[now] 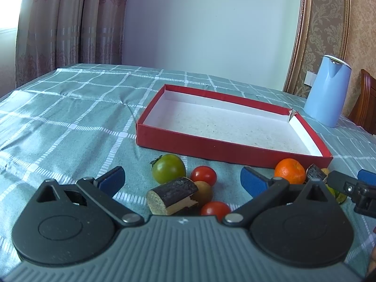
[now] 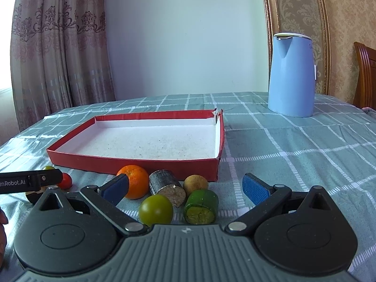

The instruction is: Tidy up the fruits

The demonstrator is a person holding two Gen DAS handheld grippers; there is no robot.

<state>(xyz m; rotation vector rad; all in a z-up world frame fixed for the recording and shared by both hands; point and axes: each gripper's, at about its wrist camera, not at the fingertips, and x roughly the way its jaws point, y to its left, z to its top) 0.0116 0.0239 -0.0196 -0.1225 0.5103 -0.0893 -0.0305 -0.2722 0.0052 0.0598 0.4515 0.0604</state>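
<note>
A shallow red box (image 1: 211, 149) (image 2: 131, 163) with a white inside lies empty on the checked cloth. In front of it sits a cluster of fruit. In the left wrist view my left gripper (image 1: 182, 180) is open above a green tomato (image 1: 168, 168), two red tomatoes (image 1: 203, 175) (image 1: 215, 209), a dark sugarcane piece (image 1: 172, 195) and a brown kiwi (image 1: 204, 191). An orange (image 1: 290, 170) (image 2: 135, 180) lies further right. My right gripper (image 2: 185, 187) is open over a green tomato (image 2: 155, 209), a green cane piece (image 2: 201, 203), a dark cane piece (image 2: 166, 186) and a brownish fruit (image 2: 195, 183).
A light blue kettle (image 1: 327, 94) (image 2: 291, 75) stands behind the box at the right. A wooden chair (image 2: 364, 75) is at the far right edge. Curtains (image 2: 58, 47) hang at the back left. Open tablecloth (image 1: 58, 117) stretches to the left of the box.
</note>
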